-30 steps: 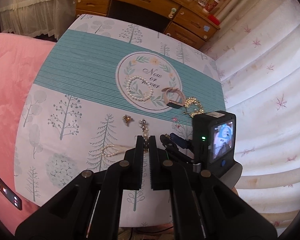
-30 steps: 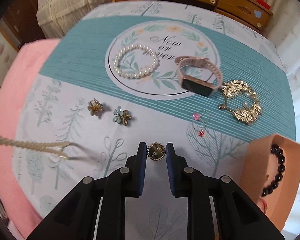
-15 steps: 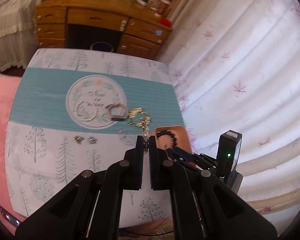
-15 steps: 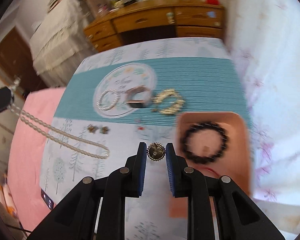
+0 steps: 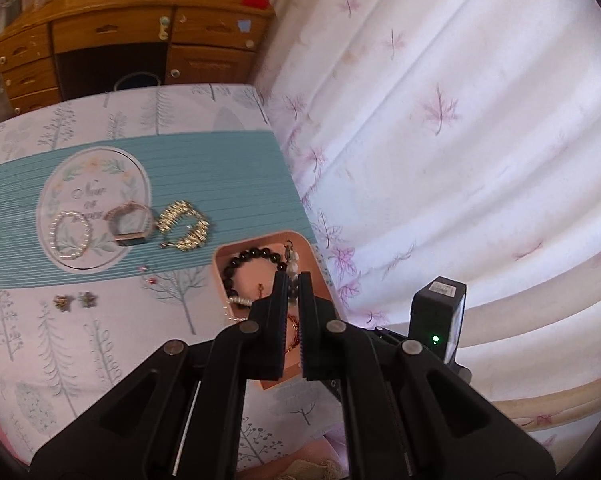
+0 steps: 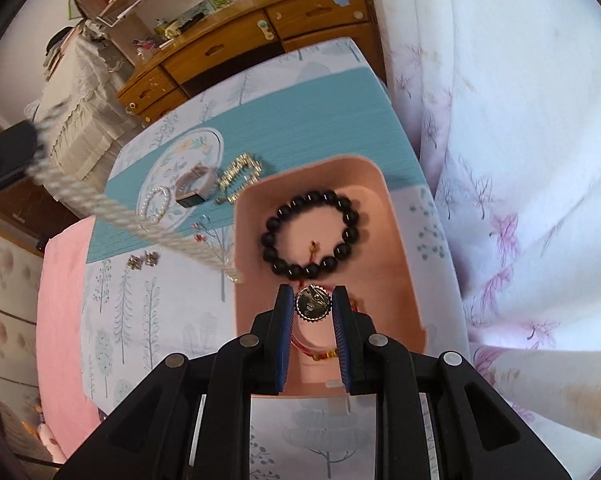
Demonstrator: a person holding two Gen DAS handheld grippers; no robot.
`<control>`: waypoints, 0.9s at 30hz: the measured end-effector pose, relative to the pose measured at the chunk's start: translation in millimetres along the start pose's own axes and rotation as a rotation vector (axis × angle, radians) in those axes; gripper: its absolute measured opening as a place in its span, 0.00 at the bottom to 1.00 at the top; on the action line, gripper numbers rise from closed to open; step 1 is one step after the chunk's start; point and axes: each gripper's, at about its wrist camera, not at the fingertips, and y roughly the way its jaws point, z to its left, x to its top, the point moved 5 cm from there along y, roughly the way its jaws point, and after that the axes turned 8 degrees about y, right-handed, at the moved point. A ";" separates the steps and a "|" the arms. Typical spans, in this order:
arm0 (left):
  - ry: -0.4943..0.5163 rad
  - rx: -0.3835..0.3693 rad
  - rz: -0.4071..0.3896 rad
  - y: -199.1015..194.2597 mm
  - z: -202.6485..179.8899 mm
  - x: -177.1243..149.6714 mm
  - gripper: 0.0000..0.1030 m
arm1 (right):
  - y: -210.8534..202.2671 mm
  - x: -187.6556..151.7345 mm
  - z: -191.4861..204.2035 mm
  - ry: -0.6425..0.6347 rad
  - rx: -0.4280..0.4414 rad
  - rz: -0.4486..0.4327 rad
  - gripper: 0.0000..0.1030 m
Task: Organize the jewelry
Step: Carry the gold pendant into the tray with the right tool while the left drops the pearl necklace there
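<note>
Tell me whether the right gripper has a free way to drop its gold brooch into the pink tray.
Probably yes. The right gripper holds the gold brooch over the pink tray, whose top is open. Only the black bead bracelet and a red cord lie inside, and the pearl necklace hangs off to the side.

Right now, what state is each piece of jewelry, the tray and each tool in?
Left tool: shut on the pearl necklace, which hangs from it.
Right tool: shut on a round gold brooch, over the tray.
Pink tray: holds the black bead bracelet.
Pearl bracelet, watch, gold bracelet, two flower earrings: lying on the tablecloth.
</note>
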 end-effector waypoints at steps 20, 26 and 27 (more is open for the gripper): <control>0.074 0.136 0.148 116.4 27.2 -45.6 0.03 | 63.0 -22.5 -17.9 0.041 -0.050 0.089 0.36; 0.066 0.160 0.193 119.3 47.7 -71.3 0.03 | 54.2 -25.3 -11.5 0.031 -0.043 0.056 0.45; 0.053 0.145 0.189 117.7 51.5 -76.1 0.03 | 53.2 -26.4 -10.4 0.027 -0.046 0.053 0.45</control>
